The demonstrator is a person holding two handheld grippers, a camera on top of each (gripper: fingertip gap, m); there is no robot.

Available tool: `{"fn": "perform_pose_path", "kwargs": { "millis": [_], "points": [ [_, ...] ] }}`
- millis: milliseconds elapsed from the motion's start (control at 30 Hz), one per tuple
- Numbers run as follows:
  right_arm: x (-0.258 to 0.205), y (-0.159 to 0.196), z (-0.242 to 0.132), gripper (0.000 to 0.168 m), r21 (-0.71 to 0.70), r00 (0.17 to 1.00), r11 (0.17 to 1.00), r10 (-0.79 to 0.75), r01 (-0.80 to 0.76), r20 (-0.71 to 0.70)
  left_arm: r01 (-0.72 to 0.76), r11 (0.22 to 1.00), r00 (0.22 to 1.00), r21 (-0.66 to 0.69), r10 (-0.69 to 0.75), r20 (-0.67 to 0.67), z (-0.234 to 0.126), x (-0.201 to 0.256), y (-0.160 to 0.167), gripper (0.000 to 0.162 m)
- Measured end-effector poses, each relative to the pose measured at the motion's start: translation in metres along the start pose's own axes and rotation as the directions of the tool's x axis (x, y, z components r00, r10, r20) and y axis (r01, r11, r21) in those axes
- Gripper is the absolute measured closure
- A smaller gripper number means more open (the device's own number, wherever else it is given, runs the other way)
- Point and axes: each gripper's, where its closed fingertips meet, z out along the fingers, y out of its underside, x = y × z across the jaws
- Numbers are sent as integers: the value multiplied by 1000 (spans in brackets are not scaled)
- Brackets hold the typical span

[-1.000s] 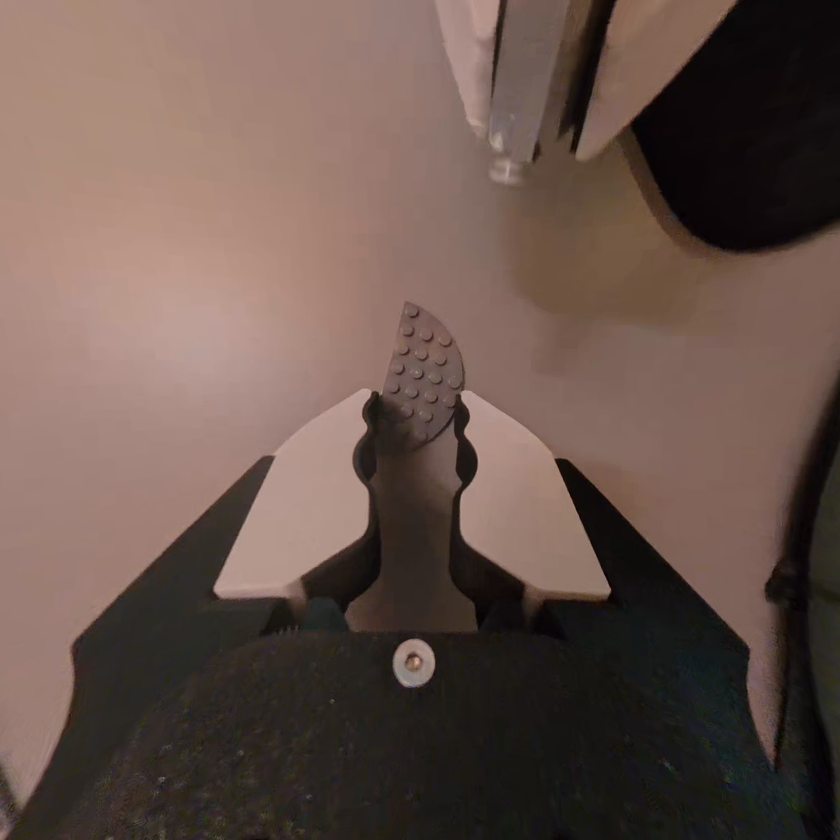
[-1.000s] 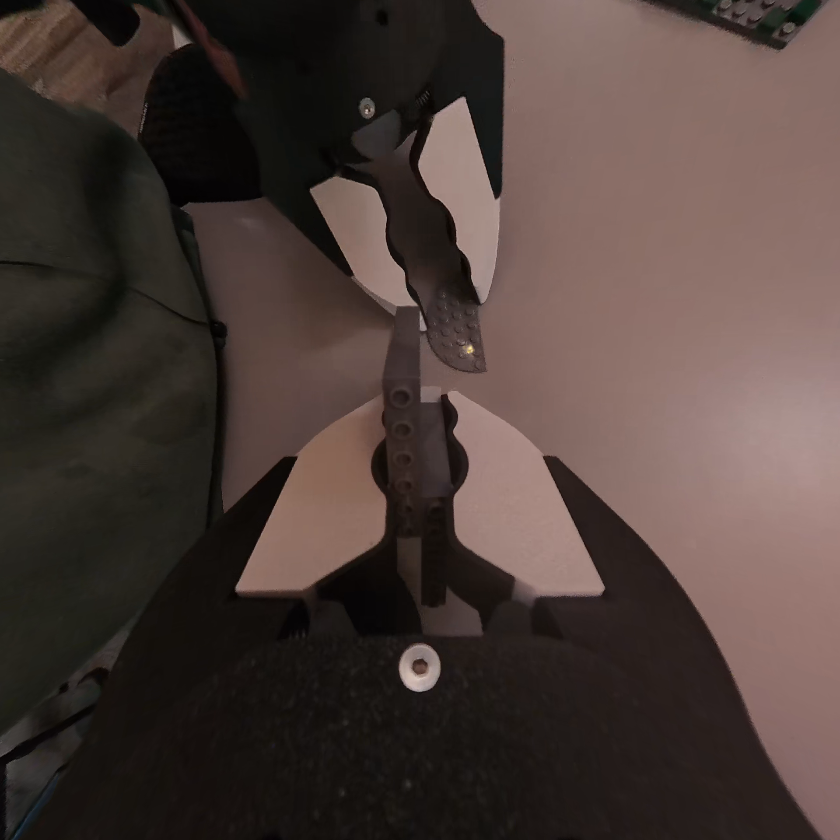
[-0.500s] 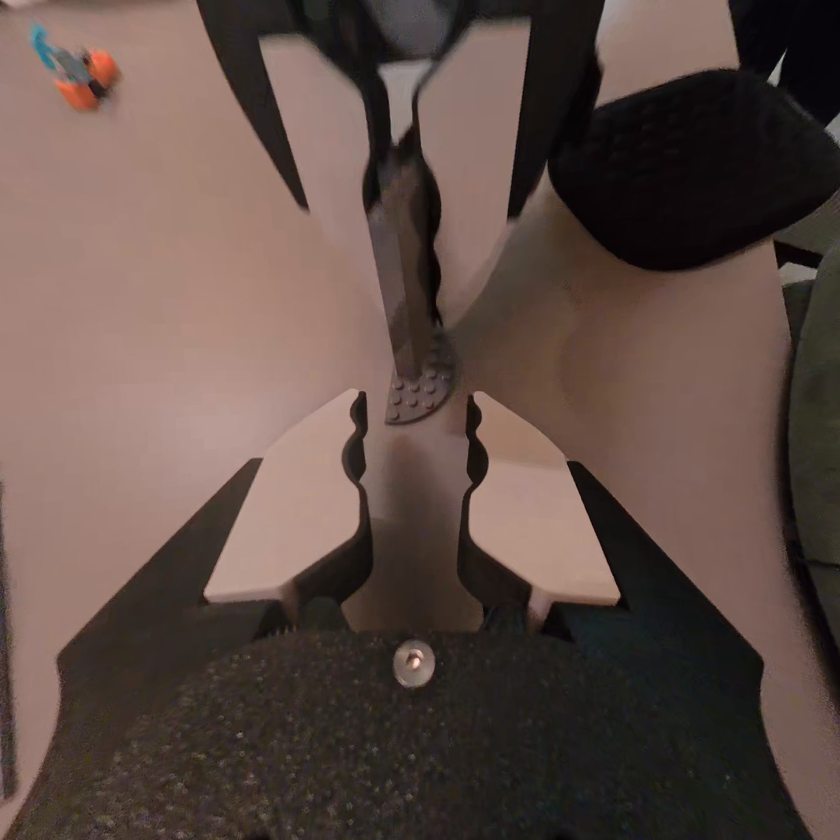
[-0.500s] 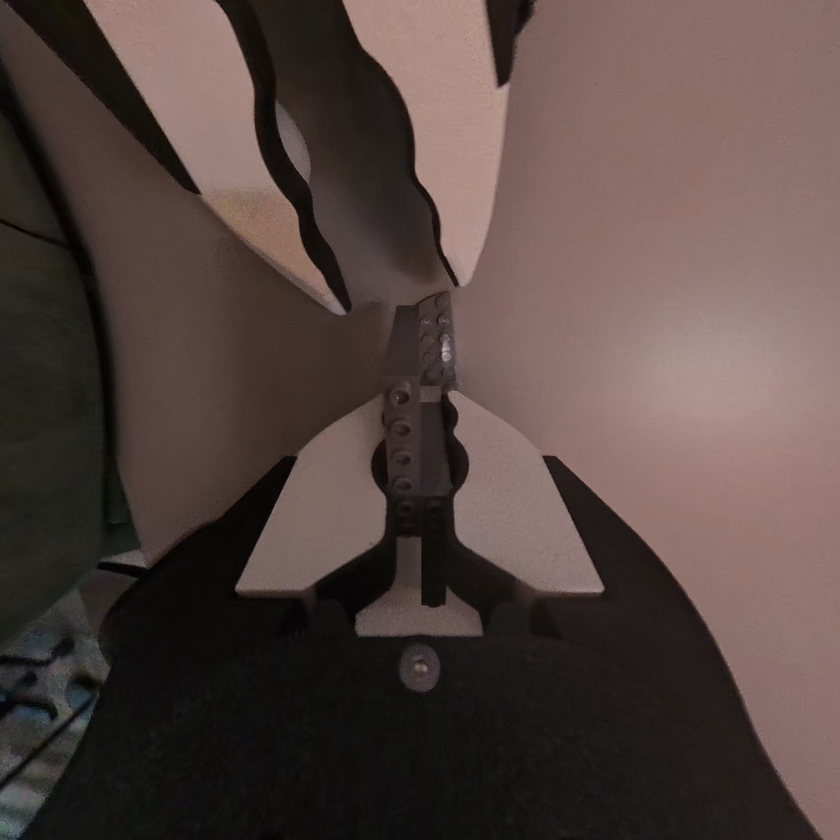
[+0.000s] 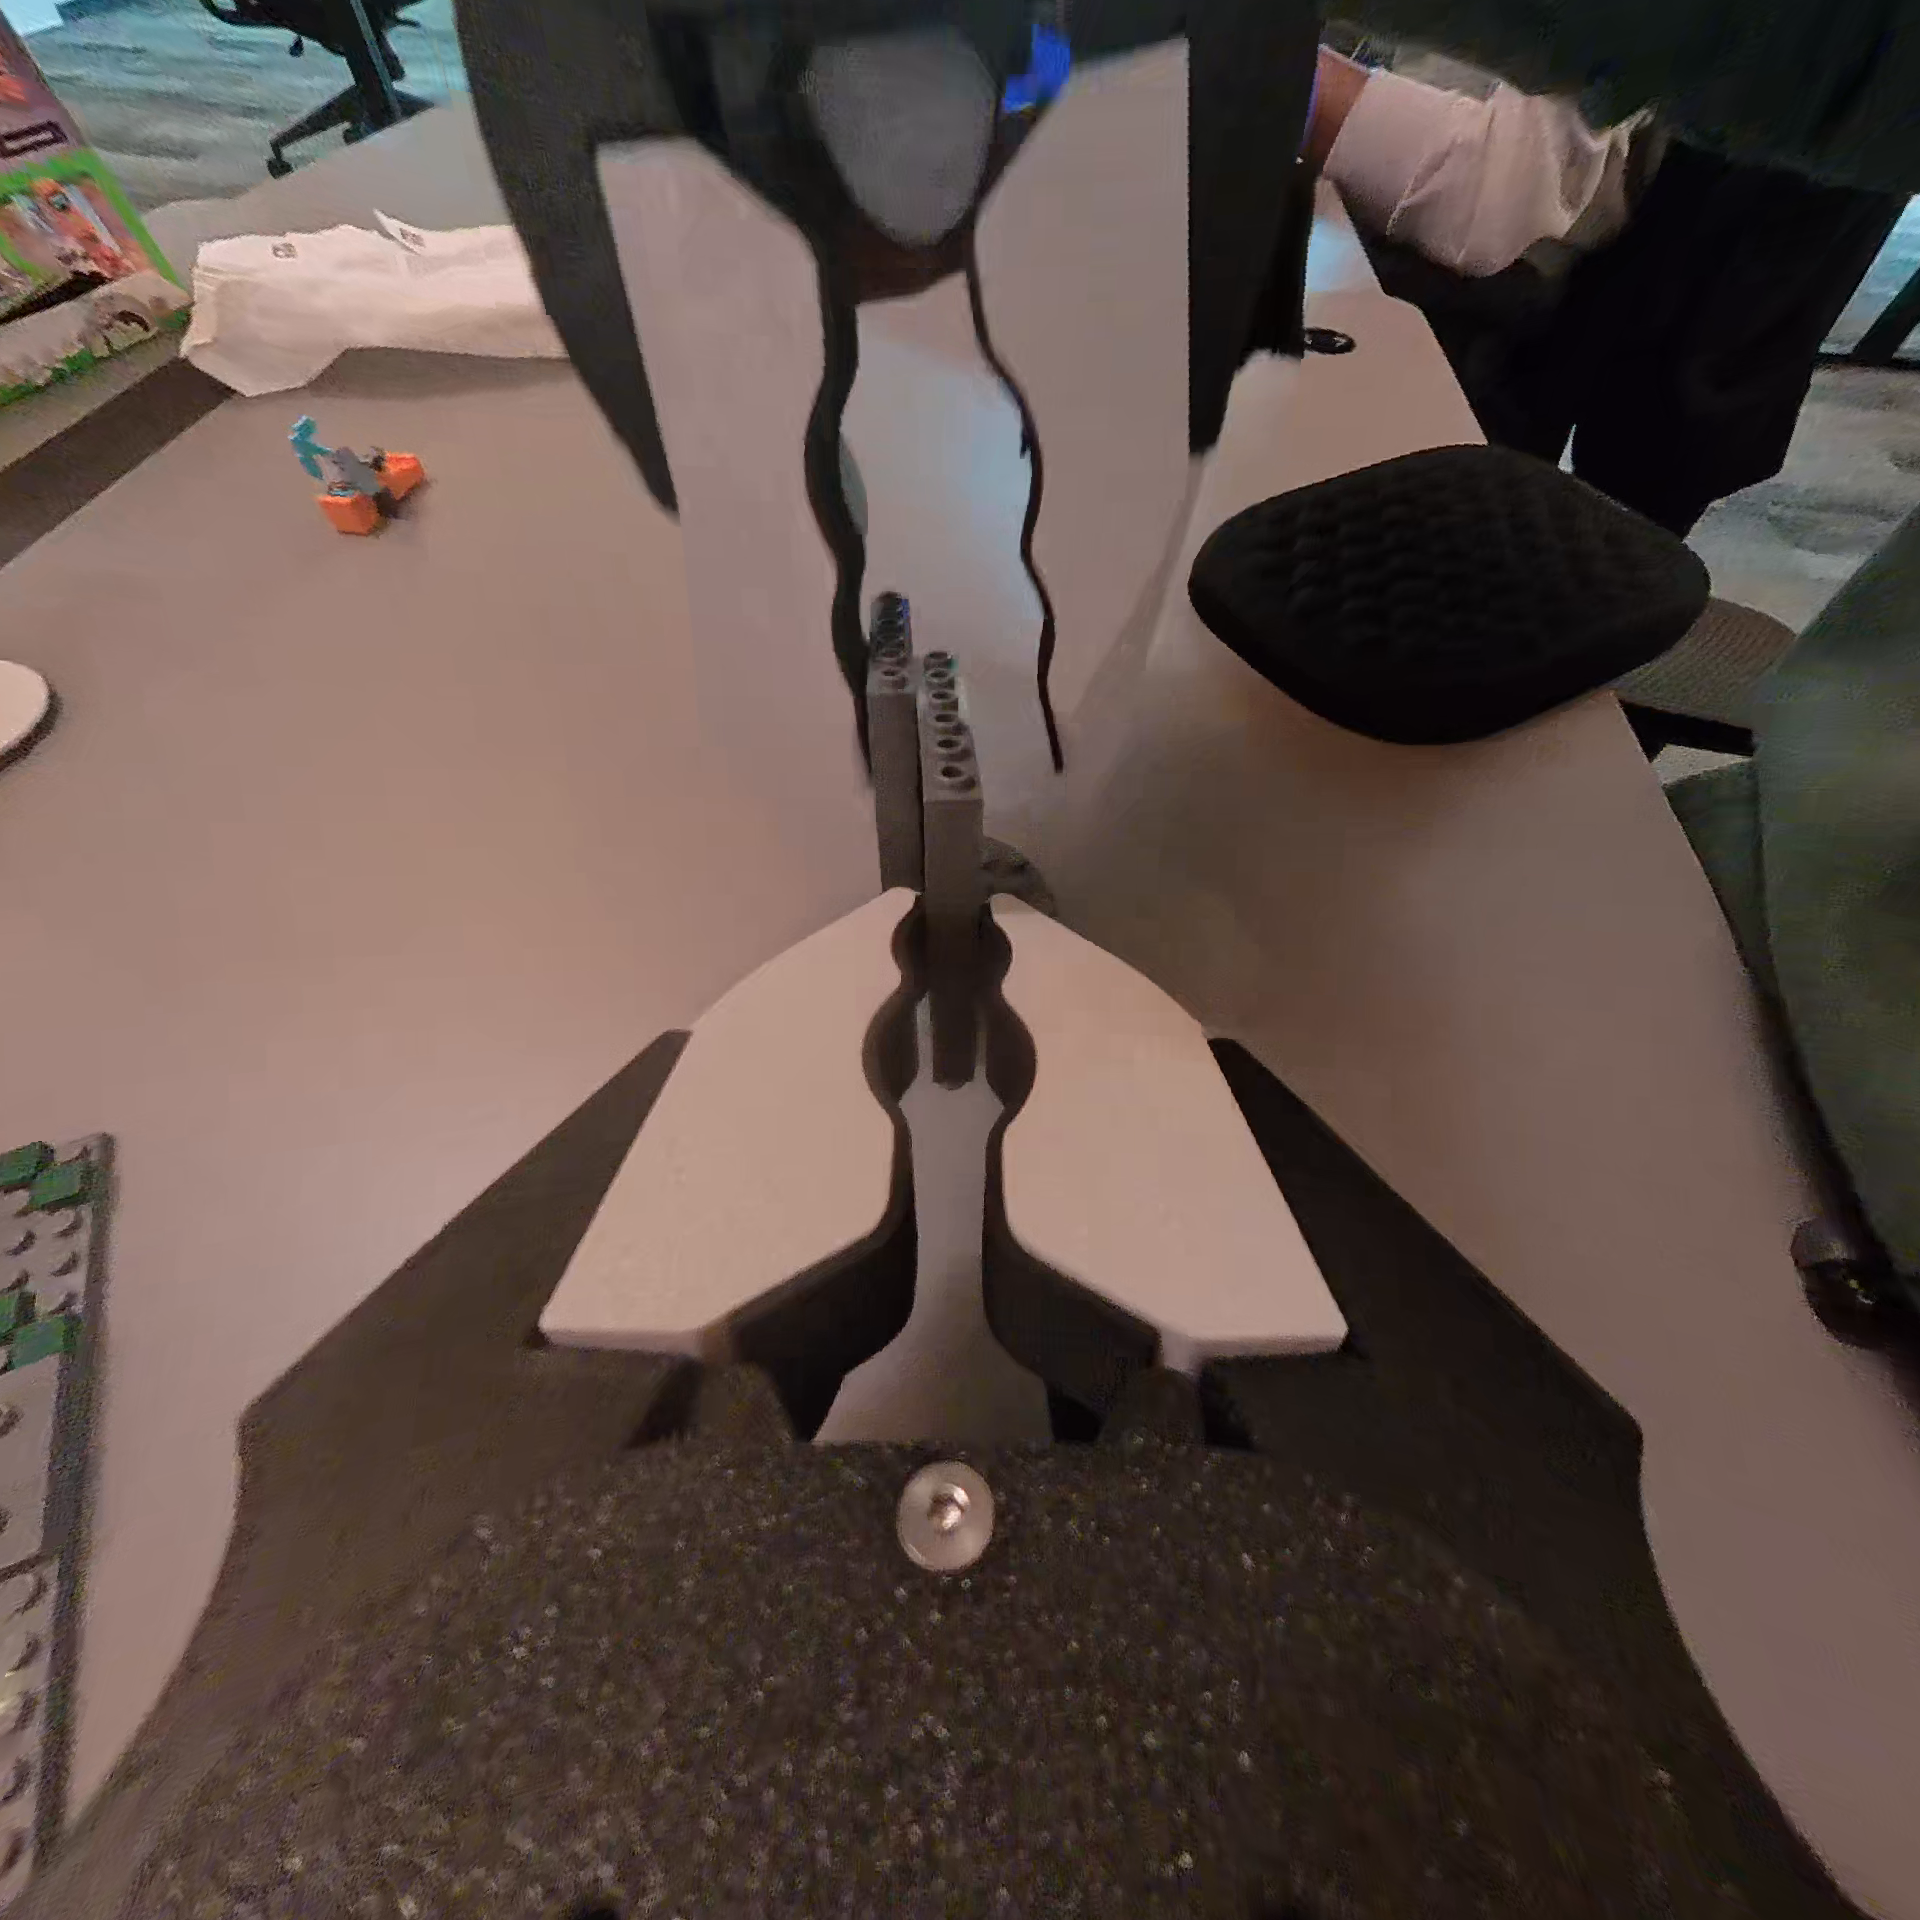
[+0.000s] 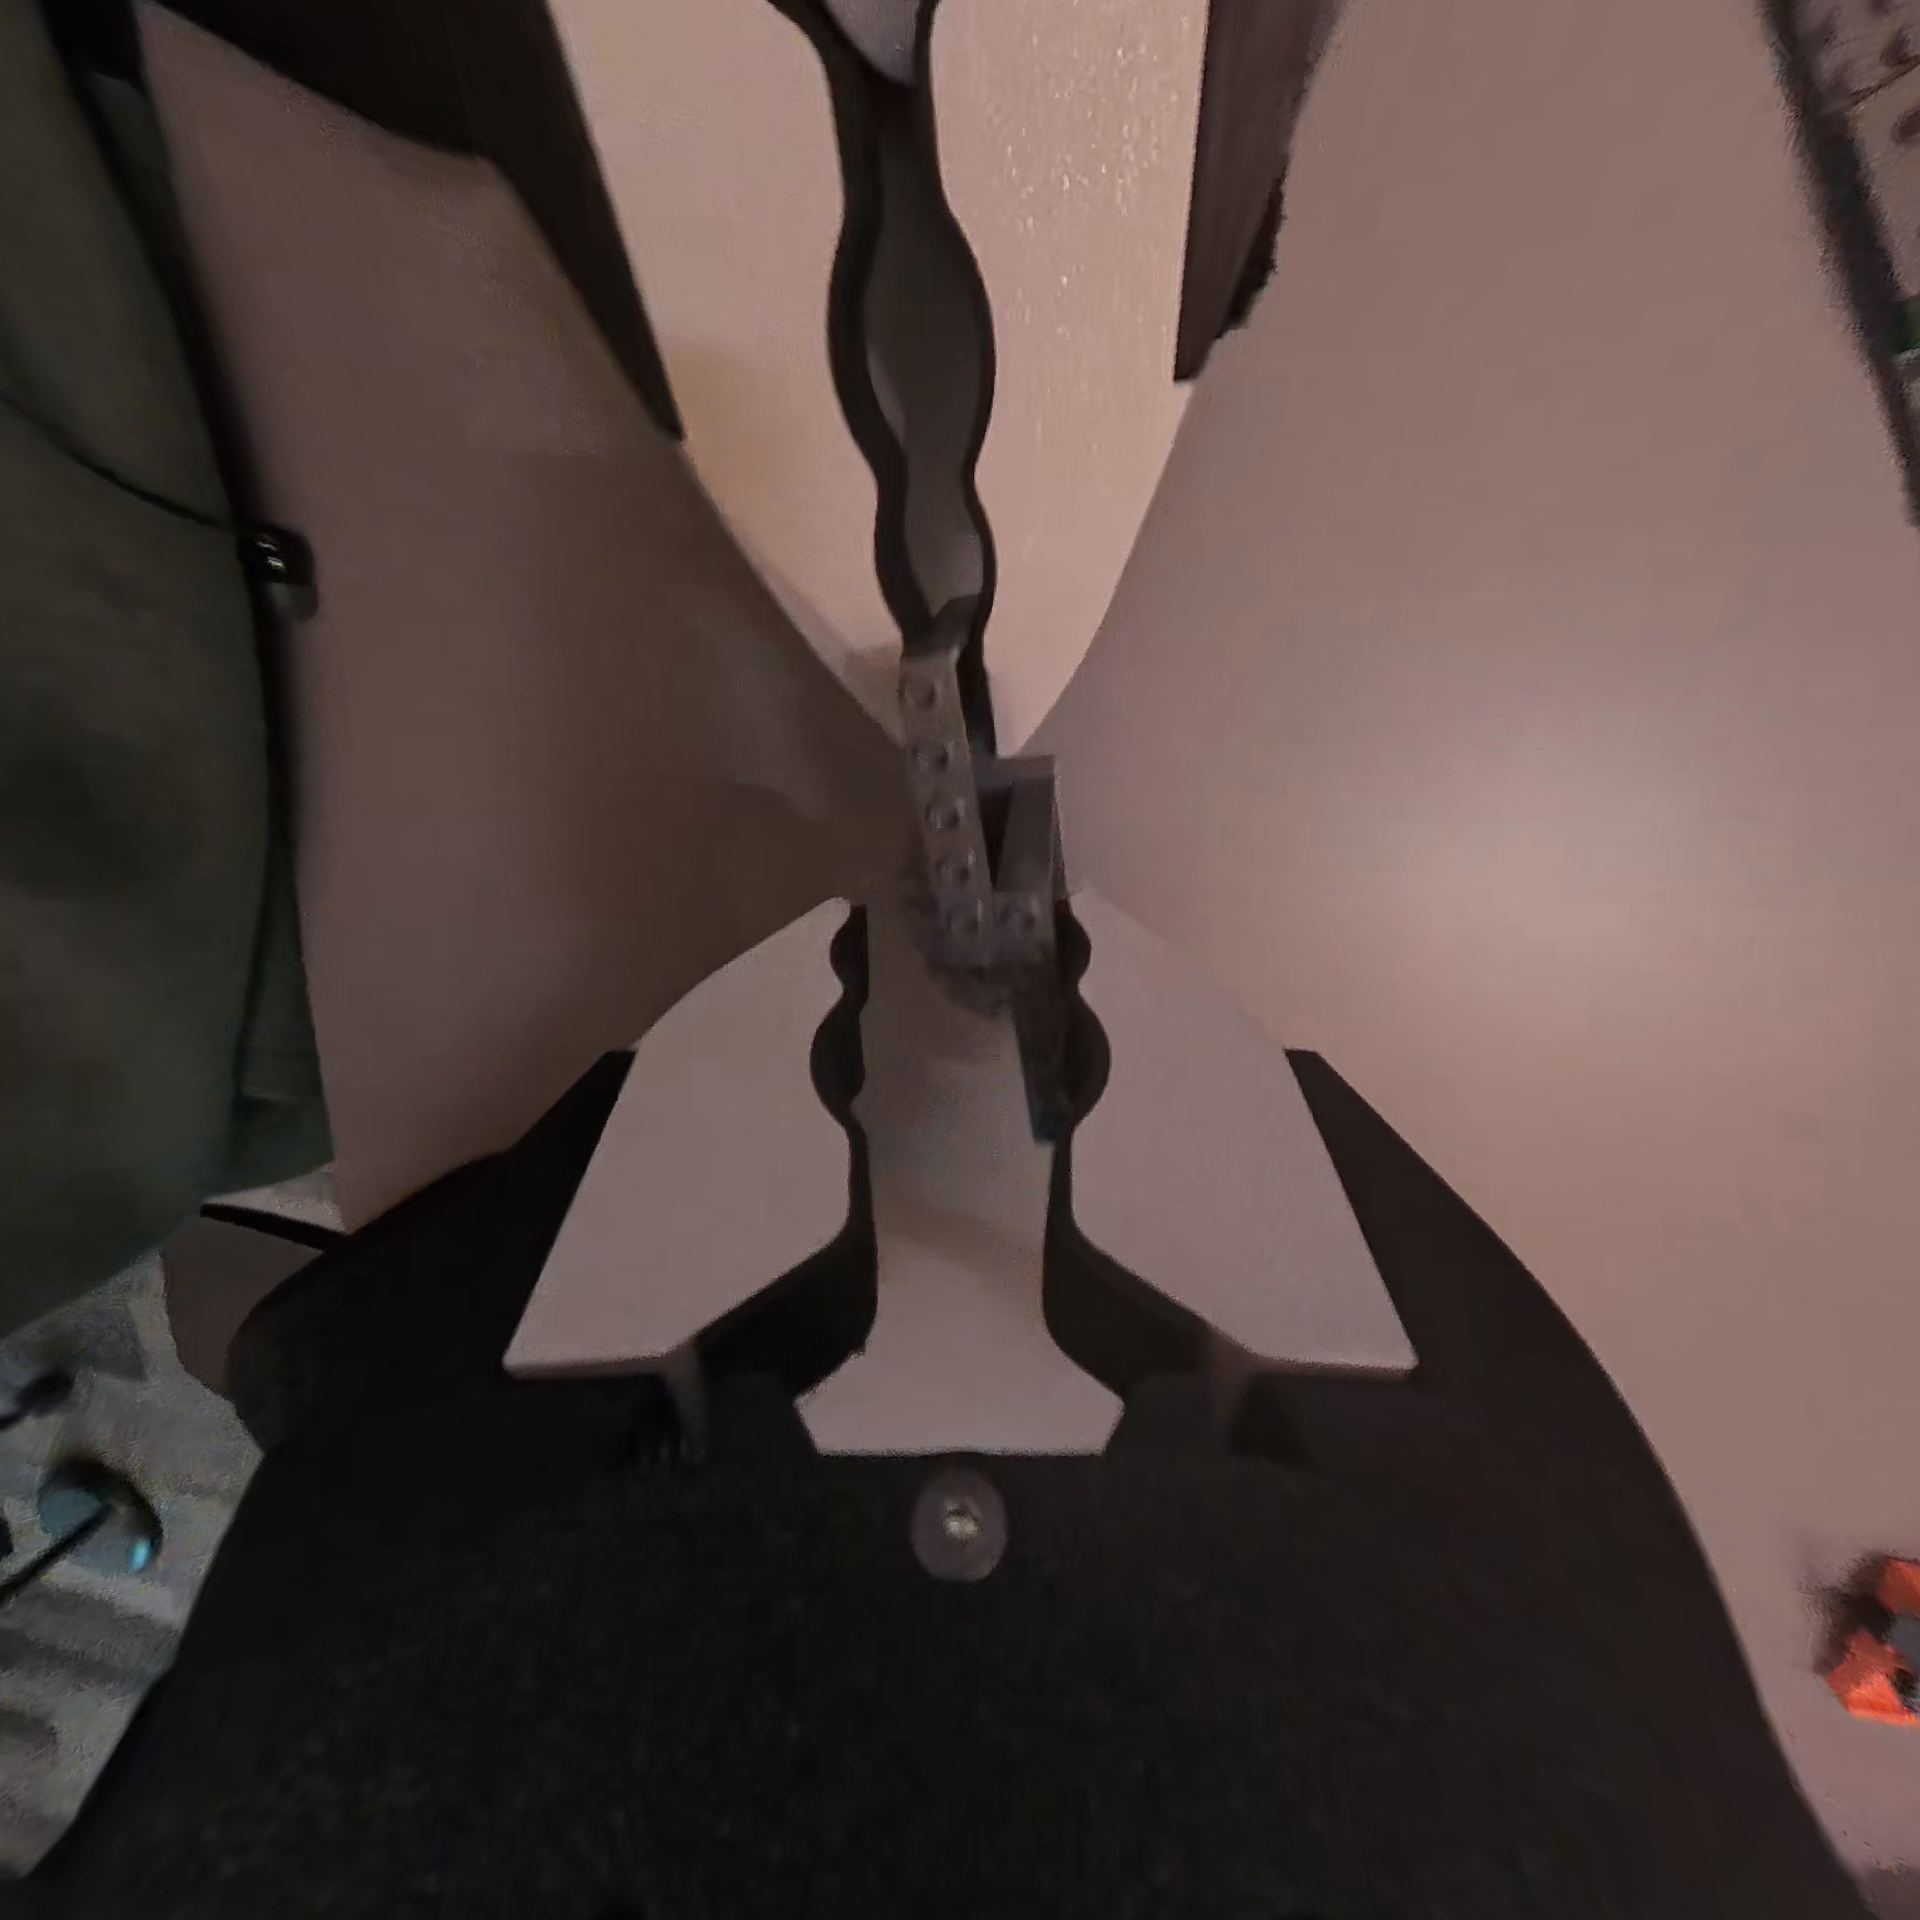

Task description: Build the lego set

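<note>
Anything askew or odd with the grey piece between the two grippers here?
Nothing spilled or broken. The grey lego assembly is clamped by the left hand-held gripper, while the right hand-held gripper stands open around it. In the right wrist view its two strips sit at an angle.

No writing is legible in either view

Surfaces bearing print:
1. Colourful box (image 5: 62, 244), far-left edge of the table (image 5: 416, 831) in the left wrist view. Green and pink printed artwork, with part of a dark mark near its upper edge. The mark is cropped by the frame and too blurred to read
2. White bags (image 5: 364, 281), lying just beside the box. Two small dark printed marks sit on the upper face, too small to read
3. Grey lego piece (image 5: 951, 821), clamped between the fingers of the left gripper (image 5: 951, 904). Any embossing on the studs is too small to tell

The right wrist view shows no readable print
</note>
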Motion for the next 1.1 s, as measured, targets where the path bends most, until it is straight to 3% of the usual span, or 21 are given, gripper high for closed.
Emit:
{"fn": "perform_pose_path", "kwargs": {
  "millis": [167, 267, 433, 600, 867, 1100],
  "points": [
    [6, 1, -13, 132, 125, 996, 992, 16, -4, -93, 42, 999, 999, -18, -42, -18, 3, -4, 7, 155],
    [11, 8, -4, 130, 120, 985, 993, 3, 18, -172, 61, 998, 997, -34, -62, -38, 8, -2, 9, 155],
    [5, 10, 8, 130, 123, 990, 992, 19, -1, -141, 62, 998, 992, -3, -62, -109, 14, 6, 2, 155],
    [10, 21, 10, 150, 55, 986, 998, -26, 35, -167, 52, 999, 993, -8, -53, -102, 18, 7, 1, 155],
    [7, 22, 4, 154, -12, 989, 999, 32, -35, -142, 81, 996, 994, -41, -84, -74, 18, -1, 6, 153],
    [7, 20, 7, 154, -81, 989, 992, 84, -94, -123, -2, 994, 1000, -112, 1, -5, 16, -3, 15, 145]
  ]
}}
